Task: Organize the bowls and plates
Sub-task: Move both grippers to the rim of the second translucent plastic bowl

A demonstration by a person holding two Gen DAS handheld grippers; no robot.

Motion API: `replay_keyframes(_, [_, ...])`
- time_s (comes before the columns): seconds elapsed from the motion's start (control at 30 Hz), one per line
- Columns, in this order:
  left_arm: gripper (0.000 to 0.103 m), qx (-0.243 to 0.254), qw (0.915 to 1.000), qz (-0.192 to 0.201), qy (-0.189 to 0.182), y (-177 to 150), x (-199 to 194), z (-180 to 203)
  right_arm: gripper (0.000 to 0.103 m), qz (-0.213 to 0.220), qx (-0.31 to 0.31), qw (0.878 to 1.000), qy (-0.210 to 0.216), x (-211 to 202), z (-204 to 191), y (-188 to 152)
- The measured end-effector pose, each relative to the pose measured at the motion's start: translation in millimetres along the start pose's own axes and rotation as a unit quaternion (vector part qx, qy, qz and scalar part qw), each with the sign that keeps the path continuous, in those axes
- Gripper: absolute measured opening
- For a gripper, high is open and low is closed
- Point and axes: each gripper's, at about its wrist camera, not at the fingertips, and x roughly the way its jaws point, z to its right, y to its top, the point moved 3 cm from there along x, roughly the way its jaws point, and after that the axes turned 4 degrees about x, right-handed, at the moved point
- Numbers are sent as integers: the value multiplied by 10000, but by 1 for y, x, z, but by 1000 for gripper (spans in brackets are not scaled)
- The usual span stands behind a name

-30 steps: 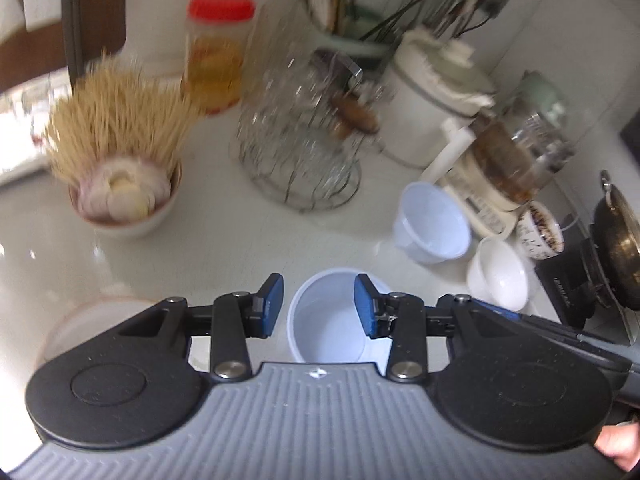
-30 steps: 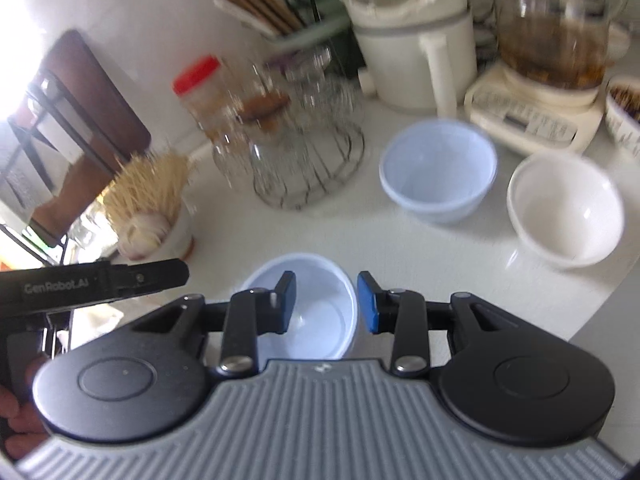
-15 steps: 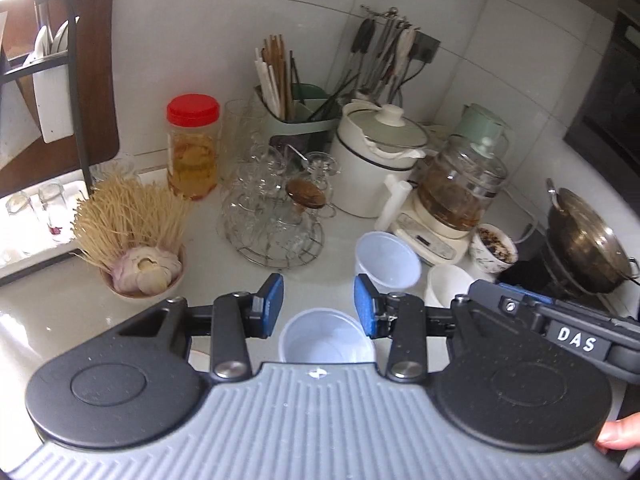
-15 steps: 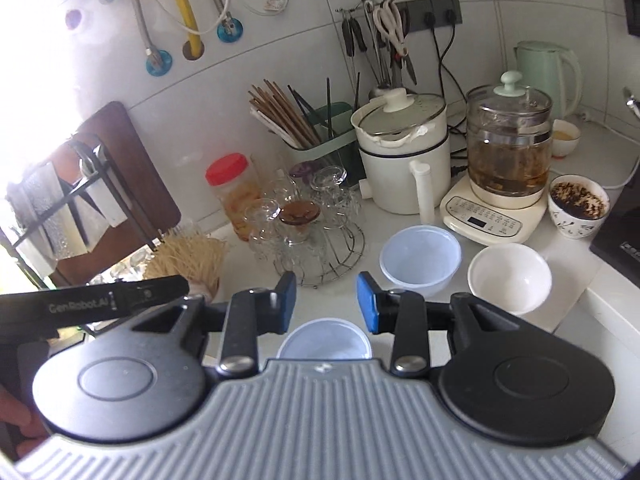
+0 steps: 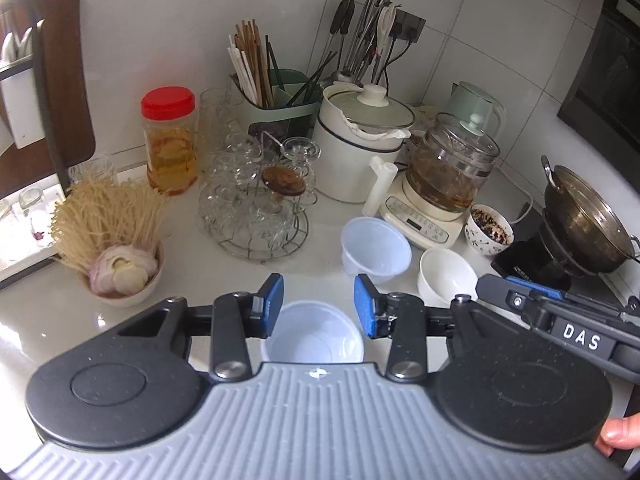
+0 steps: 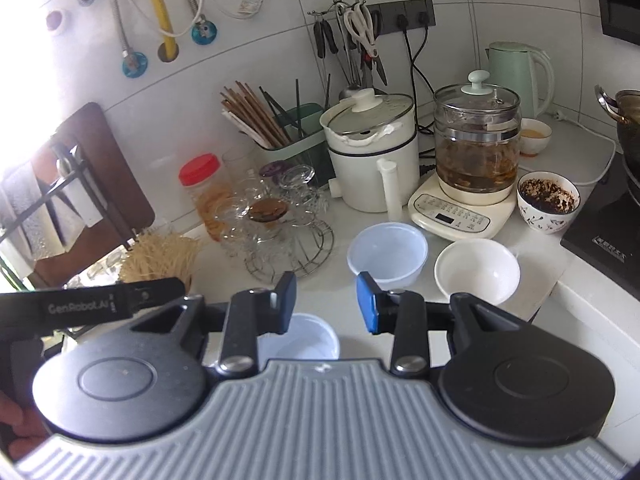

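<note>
My left tool [image 5: 319, 306] hangs over the glossy white table [image 5: 60, 320] with its blue rubber pads parted and nothing between them. My right tool [image 6: 327, 302] is the same, half open and empty.

Right below both tools, partly hidden by their ribbed grey bodies, stands a thin, translucent plastic bowl [image 5: 316, 338], round and pale blue-white; neither tool touches it. Farther out sits a second plastic bowl [image 5: 376, 249] of the same cloudy stuff, tilted a little in the left view. Just beside it, to the right, is a smooth white china bowl [image 5: 446, 280], thicker in the wall and glossy.

Behind them stand a wire rack [image 5: 256, 216] of cut-glass cups, a cream pot [image 5: 360, 148] with a long handle, and a glass kettle [image 5: 452, 168] of brown liquid on a flat cream base. A patterned cup [image 5: 490, 230] with dark dregs sits right of that base. At the left, a beige bowl [image 5: 120, 280] holds garlic and a bristly bundle of dry noodles.
</note>
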Motion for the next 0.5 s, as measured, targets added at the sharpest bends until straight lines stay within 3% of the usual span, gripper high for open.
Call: replay_keyframes(0.5, [45, -245, 9992, -293, 115, 42, 98, 43, 37, -536, 112, 9985, 83, 76, 68, 40])
